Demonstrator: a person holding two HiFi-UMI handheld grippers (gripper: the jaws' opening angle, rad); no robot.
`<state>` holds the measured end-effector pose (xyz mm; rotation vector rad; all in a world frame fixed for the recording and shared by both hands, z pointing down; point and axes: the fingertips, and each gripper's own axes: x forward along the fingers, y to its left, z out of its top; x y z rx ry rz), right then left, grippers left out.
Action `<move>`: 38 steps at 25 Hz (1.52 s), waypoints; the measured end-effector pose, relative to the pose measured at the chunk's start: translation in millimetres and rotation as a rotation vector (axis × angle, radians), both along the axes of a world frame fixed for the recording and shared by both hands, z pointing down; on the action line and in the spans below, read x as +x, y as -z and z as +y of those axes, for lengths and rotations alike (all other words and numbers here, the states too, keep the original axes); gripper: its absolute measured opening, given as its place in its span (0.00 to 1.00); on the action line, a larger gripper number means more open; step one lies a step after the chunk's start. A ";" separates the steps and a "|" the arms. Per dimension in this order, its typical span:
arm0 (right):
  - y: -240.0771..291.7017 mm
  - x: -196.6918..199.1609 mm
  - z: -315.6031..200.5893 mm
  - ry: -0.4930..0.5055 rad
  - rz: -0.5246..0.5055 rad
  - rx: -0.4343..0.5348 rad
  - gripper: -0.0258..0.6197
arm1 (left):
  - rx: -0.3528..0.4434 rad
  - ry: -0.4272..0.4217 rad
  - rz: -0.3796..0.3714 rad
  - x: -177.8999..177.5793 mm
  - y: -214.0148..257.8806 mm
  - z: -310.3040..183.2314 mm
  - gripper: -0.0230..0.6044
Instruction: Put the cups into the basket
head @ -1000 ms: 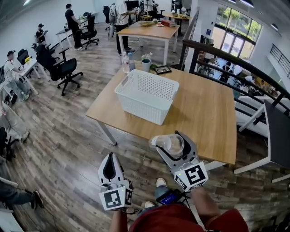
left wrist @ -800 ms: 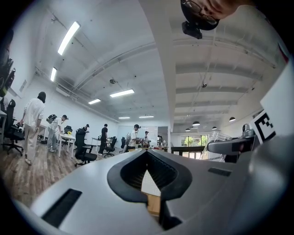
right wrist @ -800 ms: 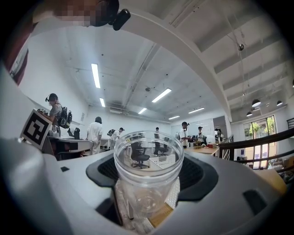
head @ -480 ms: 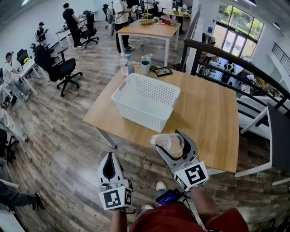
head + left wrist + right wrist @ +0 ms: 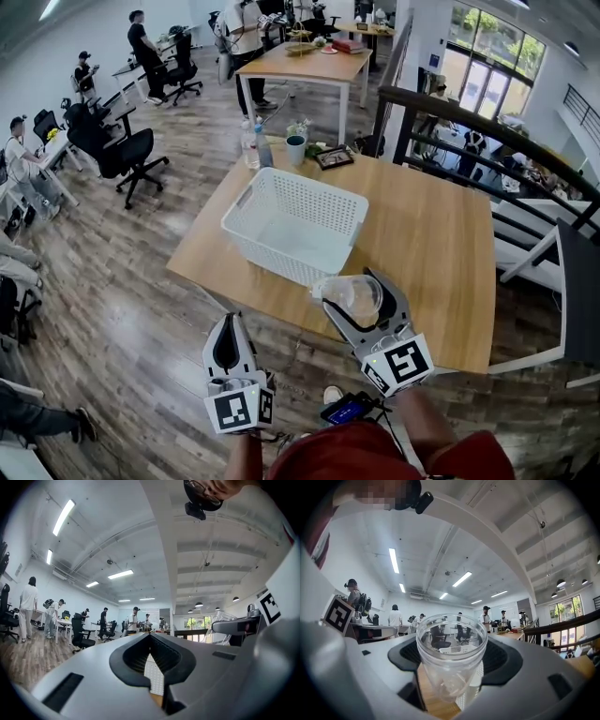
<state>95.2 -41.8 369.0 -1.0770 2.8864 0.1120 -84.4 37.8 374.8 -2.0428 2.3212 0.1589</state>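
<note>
— The table (image 5: 433,234) sits closer under them than a second ago. The basket (image 5: 246,208) has slid down toward the grippers, so they're walking up to it.

— And the cup (image 5: 351,298)?

— Same hold. The right gripper (image 5: 358,292) has its jaws pressed on either side of the clear cup, which stands upright between them with its mouth up. It's on the near side of the basket, just short of the front wall, about over the table's near edge. Not in yet.

— The other one?

— The left gripper (image 5: 226,349) hangs well short of the basket, out over the floor. Its jaws are drawn together with nothing in them; in its own view only a thin slit is left, and the basket's white mesh shows through it.

— So the walk is nearly done, I'd say. What's left is a lift over the front rim and a release.

— I'd guess so. The basket looks empty inside, so there's plenty of room to set it down. The rim is the thing to mind: the cup's base has to clear it or it'll catch the wall.

— Anything in the way?

— Bare wood to the right of the basket. A bottle (image 5: 249,145) and small things stand just beyond its far side. A dark railing (image 5: 487,131) runs behind the table.
</note>
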 end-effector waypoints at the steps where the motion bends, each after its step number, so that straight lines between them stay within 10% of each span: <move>1: 0.8 1.3 -4.4 0.001 -0.004 0.001 0.59 | 0.000 0.000 -0.002 1.2 0.3 -4.6 0.04; 38: 20.4 -15.4 -98.0 -0.034 -0.041 0.027 0.59 | -0.001 -0.032 0.017 -22.6 -6.6 -108.3 0.04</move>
